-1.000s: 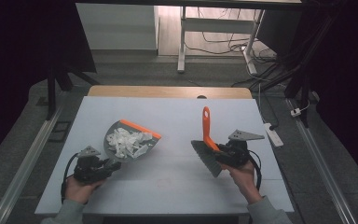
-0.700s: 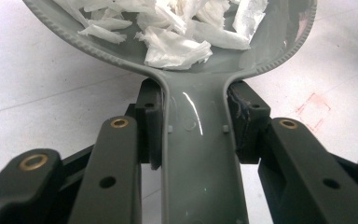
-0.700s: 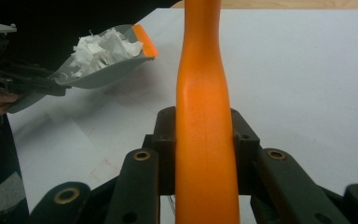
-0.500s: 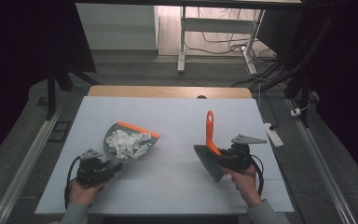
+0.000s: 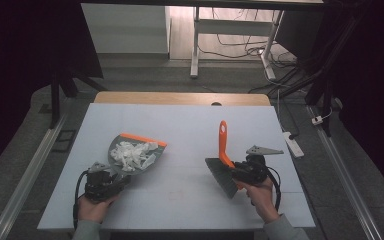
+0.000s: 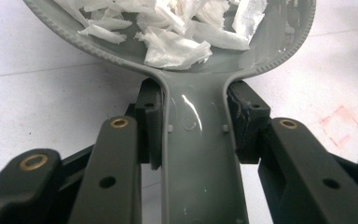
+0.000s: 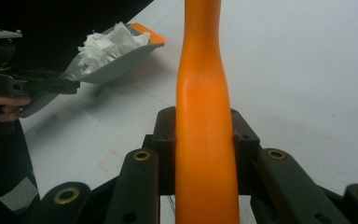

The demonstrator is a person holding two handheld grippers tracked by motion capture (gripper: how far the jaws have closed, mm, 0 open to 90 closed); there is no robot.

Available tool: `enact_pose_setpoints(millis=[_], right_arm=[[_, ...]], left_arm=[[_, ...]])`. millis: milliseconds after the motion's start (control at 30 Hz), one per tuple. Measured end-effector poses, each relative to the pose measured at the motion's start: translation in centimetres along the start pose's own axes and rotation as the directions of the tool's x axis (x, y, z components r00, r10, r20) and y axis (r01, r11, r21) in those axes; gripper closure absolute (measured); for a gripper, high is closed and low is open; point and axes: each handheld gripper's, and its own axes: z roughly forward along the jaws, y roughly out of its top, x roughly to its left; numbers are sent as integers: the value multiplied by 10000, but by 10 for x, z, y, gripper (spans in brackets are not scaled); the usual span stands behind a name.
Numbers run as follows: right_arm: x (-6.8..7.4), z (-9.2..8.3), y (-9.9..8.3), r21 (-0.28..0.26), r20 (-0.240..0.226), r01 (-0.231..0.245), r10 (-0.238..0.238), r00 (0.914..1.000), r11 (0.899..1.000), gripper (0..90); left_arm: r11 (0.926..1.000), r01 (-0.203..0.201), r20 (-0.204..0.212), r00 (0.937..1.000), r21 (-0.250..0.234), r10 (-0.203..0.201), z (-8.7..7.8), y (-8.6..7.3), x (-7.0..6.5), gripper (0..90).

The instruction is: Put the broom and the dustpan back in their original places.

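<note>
- Two grippers show in the high view, each held in a hand at the near edge of the pale table. The left gripper sits at the lower left and is clamped on the handle of a grey dustpan. The pan has an orange front lip and lies out ahead of the gripper, toward the table's middle. White paper scraps are heaped inside it.
- Same view, lower right: the right gripper is clamped on an orange-handled brush. The handle points away from the person, and the dark bristle head slants down toward the near edge. A grey three-cornered plate sits on top of this gripper. Brush and dustpan lie well apart, with bare table between them.
- Left gripper view: both black jaws press against the sides of the dustpan's narrow grey handle, just behind where it widens into the pan. Torn paper scraps lie in the bowl above. A faint red mark shows on the table at the right.
- Right gripper view: the jaws grip the brush's orange handle from both sides, and the handle runs straight up the middle. Farther off at the upper left the dustpan shows raised off the table with its shadow beneath, loaded with white scraps and held by the left gripper, whose hand shows at the left edge.
</note>
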Motion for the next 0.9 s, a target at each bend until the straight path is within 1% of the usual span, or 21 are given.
enact_pose_setpoints(millis=[133,233,400,533,633,733,833,900], right_arm=[[-3,1,-2,86,66,-211,210,9998,9997,697],[-6,3,-4,244,222,-438,432,9988,9987,697],[-11,4,-5,360,362,-579,566,9977,9977,697],[-14,6,-5,397,457,-659,640,9969,9970,697],[-15,7,-6,441,475,-670,649,9968,9968,697],[-15,8,-6,480,504,-664,639,9967,9966,697],[-16,9,-6,542,490,-701,675,9965,9961,697],[-18,9,-6,604,560,-689,656,9963,9958,697]], left_arm=[[9999,115,-319,9994,-18,-115,4,0,0,613],[9998,220,-491,9985,-12,-221,7,1,3,613],[9988,467,-714,9963,-121,-474,12,5,9,613],[9973,722,-693,9949,-163,-732,17,7,13,612],[9961,876,-811,9928,-143,-885,22,8,14,613],[9961,883,-879,9922,-77,-886,25,9,16,613],[9952,973,-934,9909,-52,-973,27,10,19,612],[9951,989,-970,9904,-40,-988,28,10,20,612]])
